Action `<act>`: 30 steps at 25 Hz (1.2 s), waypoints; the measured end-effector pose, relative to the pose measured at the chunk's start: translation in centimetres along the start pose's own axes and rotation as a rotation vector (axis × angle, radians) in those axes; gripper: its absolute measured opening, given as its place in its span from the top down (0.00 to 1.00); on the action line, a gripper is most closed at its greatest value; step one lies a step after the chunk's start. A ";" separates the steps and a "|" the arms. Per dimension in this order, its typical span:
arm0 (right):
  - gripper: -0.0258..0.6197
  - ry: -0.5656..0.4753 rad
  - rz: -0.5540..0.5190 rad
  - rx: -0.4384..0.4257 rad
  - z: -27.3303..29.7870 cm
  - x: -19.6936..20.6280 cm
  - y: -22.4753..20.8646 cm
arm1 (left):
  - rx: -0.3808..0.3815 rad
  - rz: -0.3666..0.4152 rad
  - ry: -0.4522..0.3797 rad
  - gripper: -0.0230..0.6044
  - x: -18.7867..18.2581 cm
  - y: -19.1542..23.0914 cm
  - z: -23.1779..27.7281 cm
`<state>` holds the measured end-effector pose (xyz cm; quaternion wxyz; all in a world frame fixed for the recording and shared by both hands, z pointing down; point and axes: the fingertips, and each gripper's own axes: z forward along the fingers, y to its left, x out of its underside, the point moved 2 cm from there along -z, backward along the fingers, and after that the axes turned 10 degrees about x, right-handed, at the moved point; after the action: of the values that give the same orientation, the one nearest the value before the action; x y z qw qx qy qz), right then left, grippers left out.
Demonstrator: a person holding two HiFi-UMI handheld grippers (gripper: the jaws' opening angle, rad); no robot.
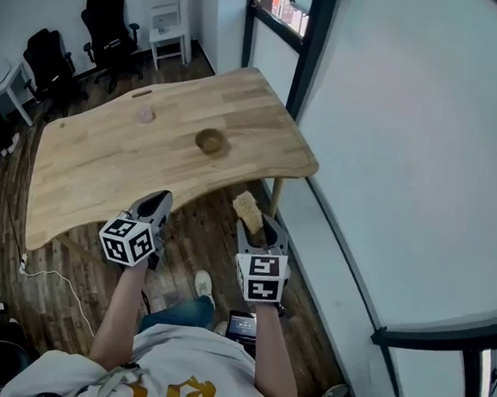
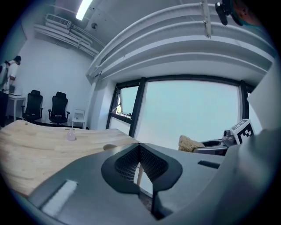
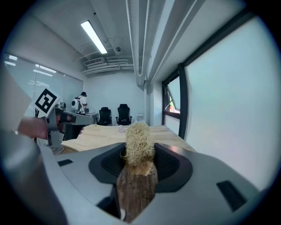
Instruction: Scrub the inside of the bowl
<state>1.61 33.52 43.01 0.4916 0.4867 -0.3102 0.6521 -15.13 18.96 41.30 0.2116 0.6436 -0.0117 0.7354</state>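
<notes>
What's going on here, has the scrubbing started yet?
Not yet. A person stands at the near edge of the wooden table with a gripper in each hand. The right gripper is shut on a scrub brush, wooden handle between the jaws and fibre head pointing forward. The left gripper is shut and holds nothing. The bowl sits untouched further in on the table, well ahead of both grippers, which hang over the floor short of the edge.
</notes>
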 end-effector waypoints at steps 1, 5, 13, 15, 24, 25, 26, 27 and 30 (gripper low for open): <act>0.68 0.011 0.018 -0.012 1.1 0.0 -0.3 | -0.001 -0.003 -0.002 0.96 -0.1 0.7 0.7; 0.68 0.056 0.050 -0.043 6.2 0.0 -0.7 | -0.008 -0.022 0.005 0.96 0.2 4.2 4.1; 0.68 0.154 -0.020 -0.006 19.7 -1.8 -1.6 | 0.005 -0.092 0.001 0.96 -2.0 15.1 14.1; 0.68 0.152 -0.001 -0.001 22.9 -3.1 -1.8 | -0.002 -0.110 -0.007 0.96 -3.2 18.0 16.3; 0.68 0.211 0.028 0.012 33.0 -4.5 -1.7 | 0.084 -0.135 0.034 0.96 -3.6 25.5 24.0; 0.68 0.217 0.029 0.010 33.4 -4.6 -1.6 | 0.099 -0.146 0.029 0.96 -3.6 25.6 24.3; 0.68 0.218 0.028 0.006 33.8 -4.7 -1.3 | 0.115 -0.159 0.022 0.96 -3.7 25.8 24.6; 0.68 0.217 0.024 -0.002 34.1 -4.9 -1.0 | 0.134 -0.173 0.011 0.96 -3.9 25.8 24.8; 0.68 0.208 -0.002 -0.011 34.5 -5.4 -0.4 | 0.180 -0.203 -0.029 0.96 -4.6 26.0 25.2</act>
<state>13.58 1.32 49.46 0.5241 0.4142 -0.2606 0.6970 0.49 -13.36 47.86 0.2259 0.6685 0.1165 0.6989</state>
